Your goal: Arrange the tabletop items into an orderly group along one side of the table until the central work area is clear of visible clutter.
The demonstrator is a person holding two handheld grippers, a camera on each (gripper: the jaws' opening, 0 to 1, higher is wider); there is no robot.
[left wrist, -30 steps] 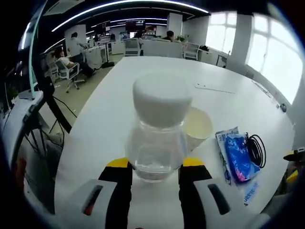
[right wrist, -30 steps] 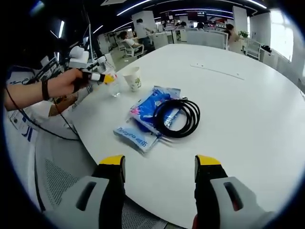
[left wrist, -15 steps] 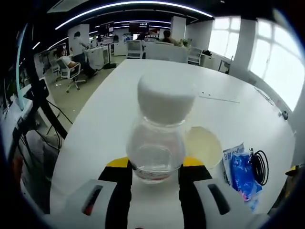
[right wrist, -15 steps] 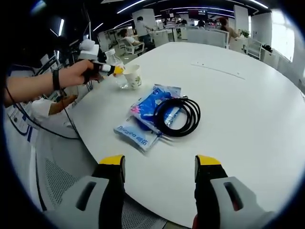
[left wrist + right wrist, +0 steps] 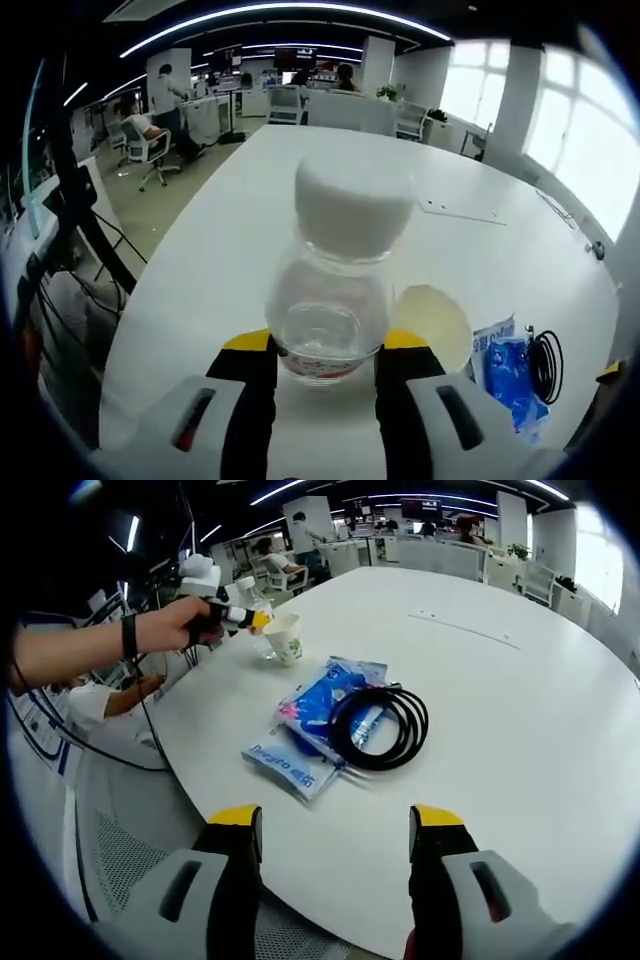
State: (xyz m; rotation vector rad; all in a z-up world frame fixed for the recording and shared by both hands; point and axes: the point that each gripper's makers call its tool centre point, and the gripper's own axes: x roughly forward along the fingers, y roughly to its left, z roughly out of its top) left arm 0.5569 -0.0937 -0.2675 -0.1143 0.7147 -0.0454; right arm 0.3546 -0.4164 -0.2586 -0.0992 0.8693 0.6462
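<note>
In the left gripper view, the left gripper [image 5: 325, 350] has its jaws clamped on a clear bottle [image 5: 330, 320] with a white cap [image 5: 355, 205], held upright over the near edge of the white table [image 5: 250, 230]. Just right of the bottle stands a paper cup [image 5: 432, 322], seen from above, and farther right lie a blue packet [image 5: 508, 372] and a coiled black cable [image 5: 543, 340] beside it. Office chairs and desks fill the room beyond the table. In the right gripper view, a hand [image 5: 175, 628] at the far left holds that gripper, with the bottle [image 5: 258, 630] just beside the cup [image 5: 285, 638] near the table's [image 5: 520, 710] left edge. Toward the middle, the packet [image 5: 310, 725] lies flat with the cable [image 5: 385, 725] resting partly on top of it, both apart from the cup. At the bottom, the right gripper [image 5: 335, 825] hangs over the near table edge, its yellow-tipped jaws wide apart with nothing between them.
</note>
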